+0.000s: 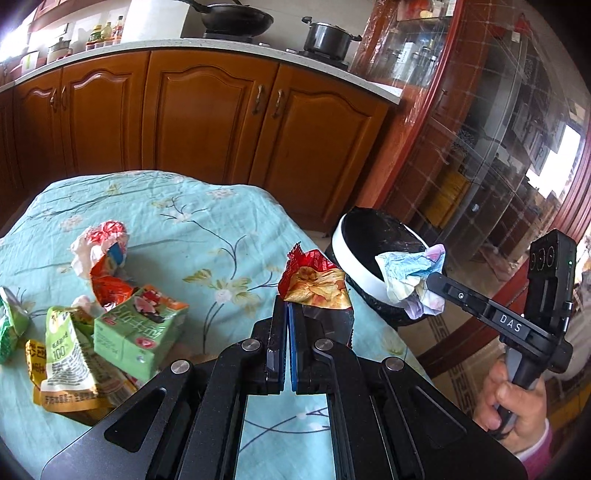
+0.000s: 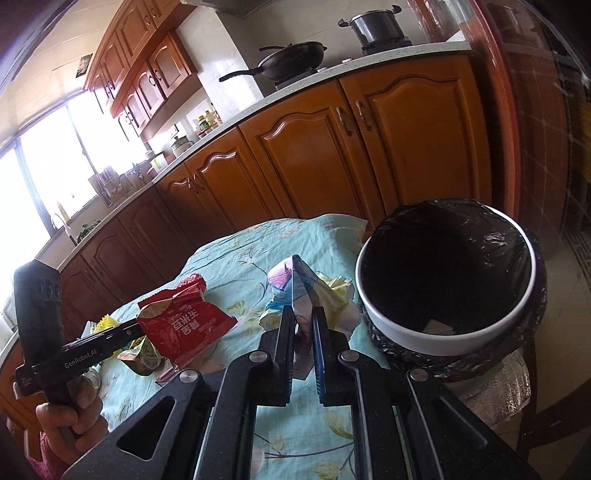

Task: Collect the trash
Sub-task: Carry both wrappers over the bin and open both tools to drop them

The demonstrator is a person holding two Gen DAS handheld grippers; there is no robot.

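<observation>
My left gripper (image 1: 287, 304) is shut on a red chip bag (image 1: 314, 282), held above the table's right edge; the bag also shows in the right wrist view (image 2: 188, 325). My right gripper (image 2: 303, 312) is shut on a crumpled pastel paper wad (image 2: 295, 291), held beside the rim of the trash bin (image 2: 384, 325); the wad shows in the left wrist view (image 1: 410, 277) at the bin's rim (image 1: 351, 258). The bin is white-rimmed with a black liner. More trash lies on the table: a green carton (image 1: 136, 332), a green-white pouch (image 1: 62, 354) and a crumpled red-white wrapper (image 1: 103, 251).
The table has a light blue floral cloth (image 1: 184, 221). Wooden kitchen cabinets (image 1: 203, 110) stand behind it, with a wok (image 1: 236, 18) and a pot (image 1: 328, 37) on the counter. A glass cabinet (image 1: 480, 129) stands at the right.
</observation>
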